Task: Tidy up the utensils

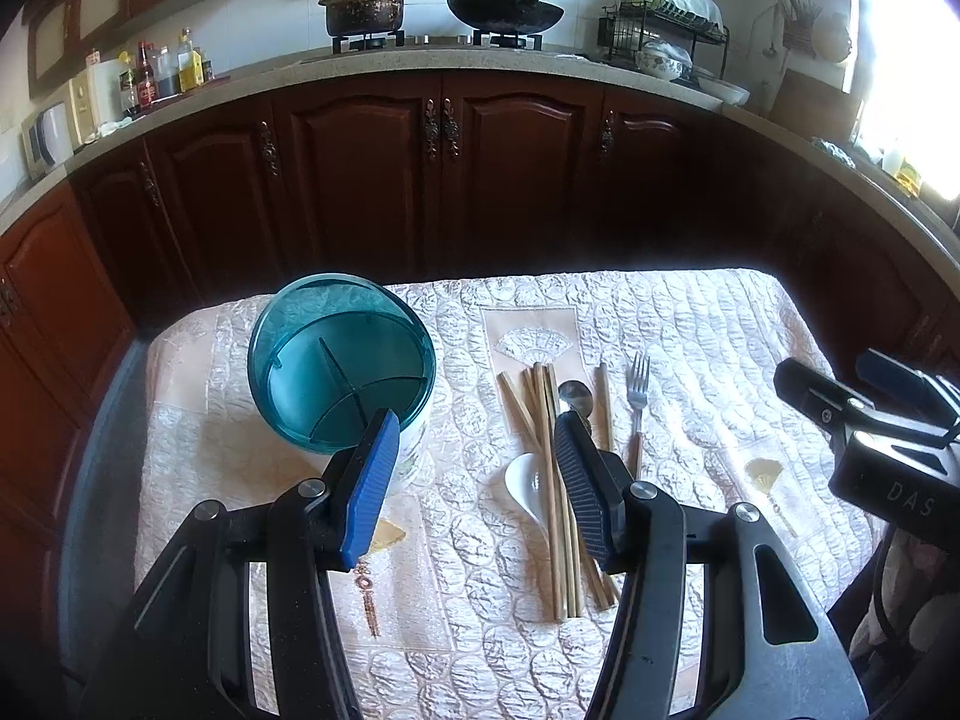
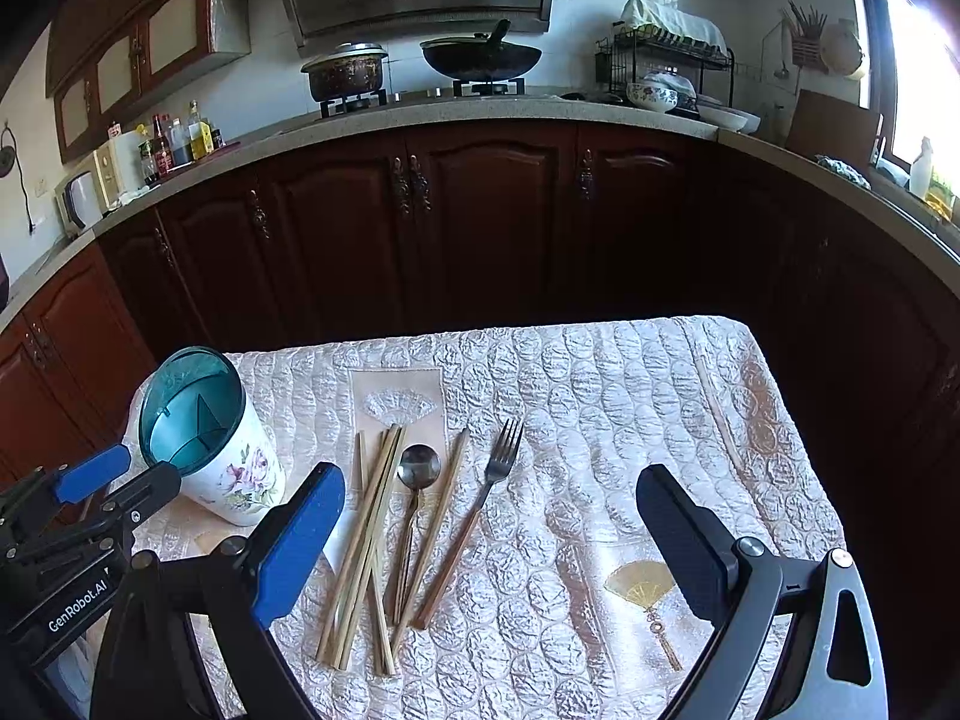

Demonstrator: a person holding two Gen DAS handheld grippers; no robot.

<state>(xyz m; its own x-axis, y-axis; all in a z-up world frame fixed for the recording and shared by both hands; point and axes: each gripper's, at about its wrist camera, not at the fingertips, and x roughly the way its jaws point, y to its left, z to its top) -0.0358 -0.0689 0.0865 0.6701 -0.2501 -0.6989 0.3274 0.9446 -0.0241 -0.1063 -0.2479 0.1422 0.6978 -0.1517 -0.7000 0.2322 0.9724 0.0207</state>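
While both tongs hang apart and empty above the quilted bench (image 2: 600, 396), the utensils lie loose to the right of the floral holder (image 2: 231, 468) with its teal divided insert. Left tongs (image 1: 474, 480) hover just right of that holder; right tongs (image 2: 489, 546) hover farther right. Chopsticks (image 2: 366, 546), metal spoon (image 2: 419, 467) and fork (image 2: 501, 459) lie beside the holder; a white ceramic spoon (image 1: 528, 483) lies nearest the camera.
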